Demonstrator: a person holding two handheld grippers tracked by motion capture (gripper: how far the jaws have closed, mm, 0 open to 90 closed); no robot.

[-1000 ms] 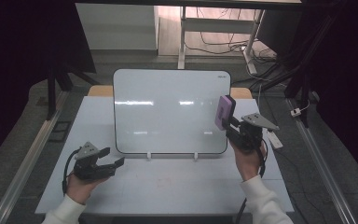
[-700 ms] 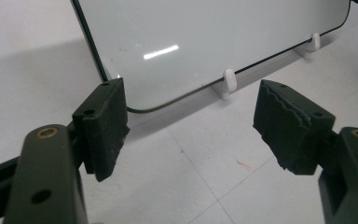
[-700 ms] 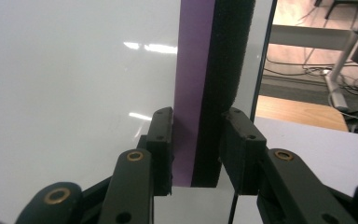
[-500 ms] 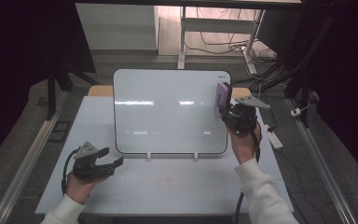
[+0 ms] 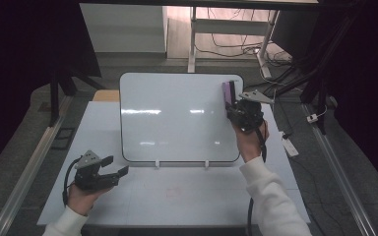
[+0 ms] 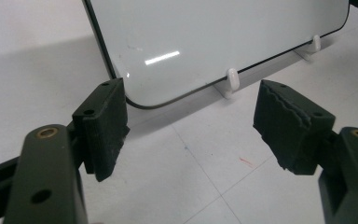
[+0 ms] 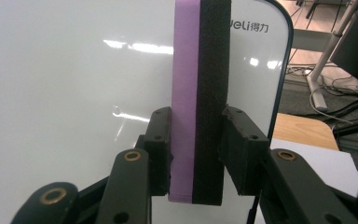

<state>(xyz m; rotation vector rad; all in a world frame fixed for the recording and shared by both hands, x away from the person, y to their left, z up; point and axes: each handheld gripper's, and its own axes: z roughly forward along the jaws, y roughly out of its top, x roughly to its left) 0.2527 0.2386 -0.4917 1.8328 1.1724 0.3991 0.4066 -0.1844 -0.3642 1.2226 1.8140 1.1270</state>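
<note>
— So where is the eraser right now?

— Up at the whiteboard's top right corner, pinched in my right gripper. Both pads press on its two faces, purple side against one jaw, black felt against the other. Its long axis runs up along the board, standing on end out of the jaws. Those jaws have just been easing a little wider, yet the block is plainly clamped between them.

— Is the felt on the board?

— Hard to say. From the high view it sits right at the board's edge, but I can't tell whether it touches the surface or hangs just off it.

— And your other hand?

— My left gripper rests low on the table, near the board's bottom left corner, jaws spread with nothing between them. It is well apart from the eraser, so the right hand is the one to work. The board's open face lies to the left of the eraser, so I judge any wipe must sweep that way.
</note>
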